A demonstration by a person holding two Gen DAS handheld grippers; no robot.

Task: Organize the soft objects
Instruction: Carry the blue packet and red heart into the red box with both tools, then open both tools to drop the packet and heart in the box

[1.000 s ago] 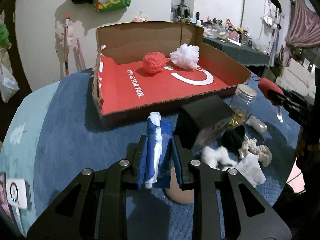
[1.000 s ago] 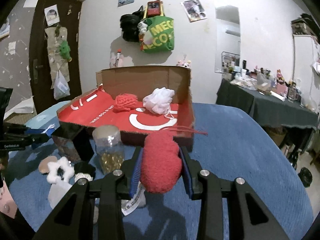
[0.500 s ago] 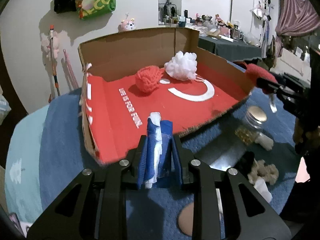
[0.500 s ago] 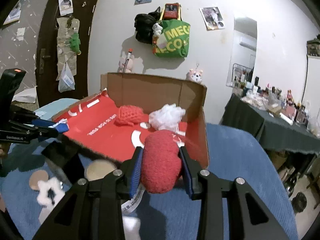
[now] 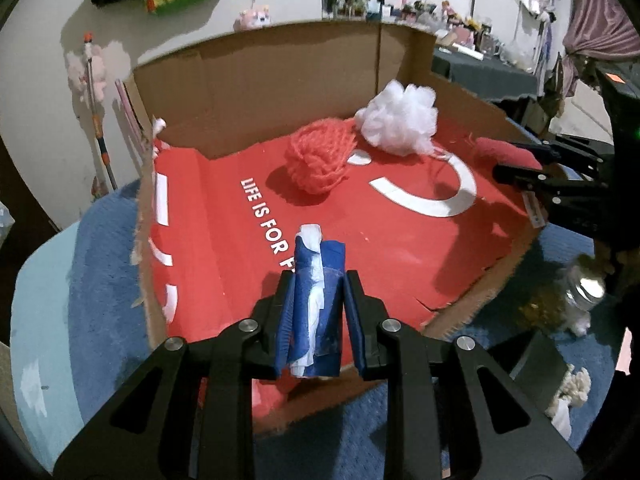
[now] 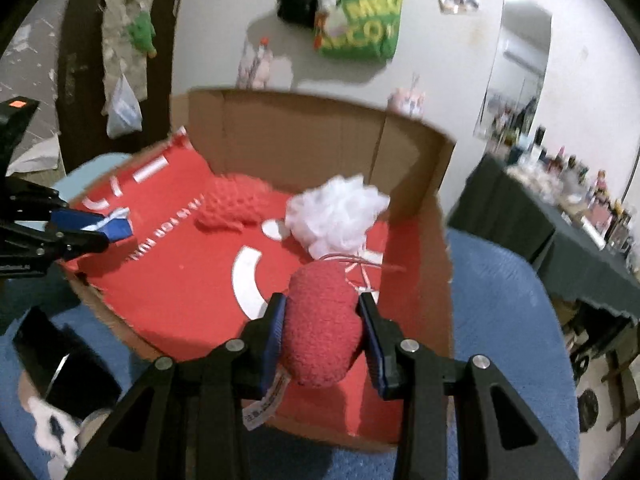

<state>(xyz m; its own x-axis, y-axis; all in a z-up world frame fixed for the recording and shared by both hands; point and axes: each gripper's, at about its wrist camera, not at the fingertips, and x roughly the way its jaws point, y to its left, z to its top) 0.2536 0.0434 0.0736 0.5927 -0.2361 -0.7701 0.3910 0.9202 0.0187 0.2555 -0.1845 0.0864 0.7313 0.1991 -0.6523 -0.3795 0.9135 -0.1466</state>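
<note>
A cardboard box point(image 5: 280, 64) with a red floor lies open on the blue cover. An orange-red yarn ball point(image 5: 320, 156) and a white mesh pouf point(image 5: 400, 120) lie in it near the back wall. My left gripper point(image 5: 318, 280) is shut on a blue-and-white soft pack point(image 5: 314, 304), held over the box's front left part. My right gripper point(image 6: 322, 304) is shut on a red plush point(image 6: 322, 336) with a white tag, held over the box's right front part, just in front of the pouf point(image 6: 336, 212). Each gripper shows at the side of the other's view.
A glass jar point(image 5: 580, 292), a black box point(image 6: 60, 360) and white fluffy pieces point(image 5: 572, 392) lie on the blue cover point(image 5: 104, 280) in front of the box. A dark cluttered table point(image 6: 560, 220) stands to the right. A green bag point(image 6: 360, 20) hangs on the wall.
Both grippers have moved forward from in front of the box to above its red floor, each keeping hold of its item. The things inside the box have not moved.
</note>
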